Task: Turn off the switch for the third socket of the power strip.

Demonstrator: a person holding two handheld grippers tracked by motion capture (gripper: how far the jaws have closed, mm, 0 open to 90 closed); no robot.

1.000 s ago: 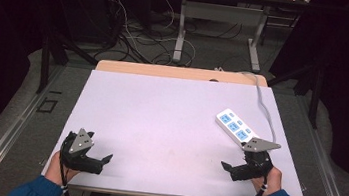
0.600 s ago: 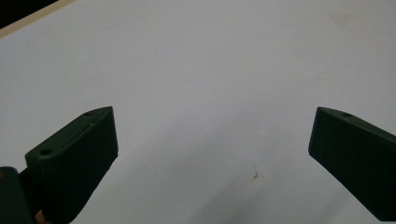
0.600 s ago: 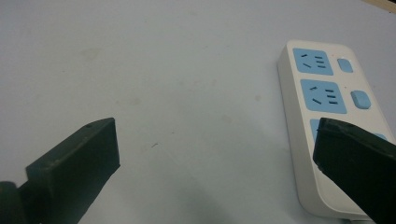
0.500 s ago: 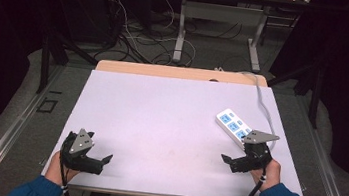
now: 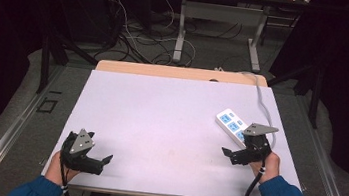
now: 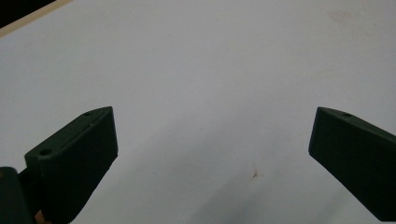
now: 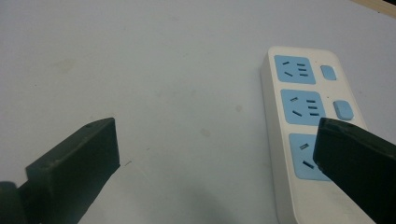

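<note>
Two grippers rest wide-jawed on the white table point(image 5: 170, 117), holding nothing: left gripper point(image 5: 103, 160) near the front-left corner, right gripper point(image 5: 228, 153) beside the power strip point(image 5: 229, 124) (its near end hidden under the gripper's grey plate).

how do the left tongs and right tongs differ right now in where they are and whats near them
The left tongs sit at the table's near left corner over bare surface, while the right tongs sit at the right side beside the white power strip. In the gripper views, the left tongs frame only tabletop; the right tongs have one jaw in front of the strip's nearest blue socket. Both are open and hold nothing.
</note>
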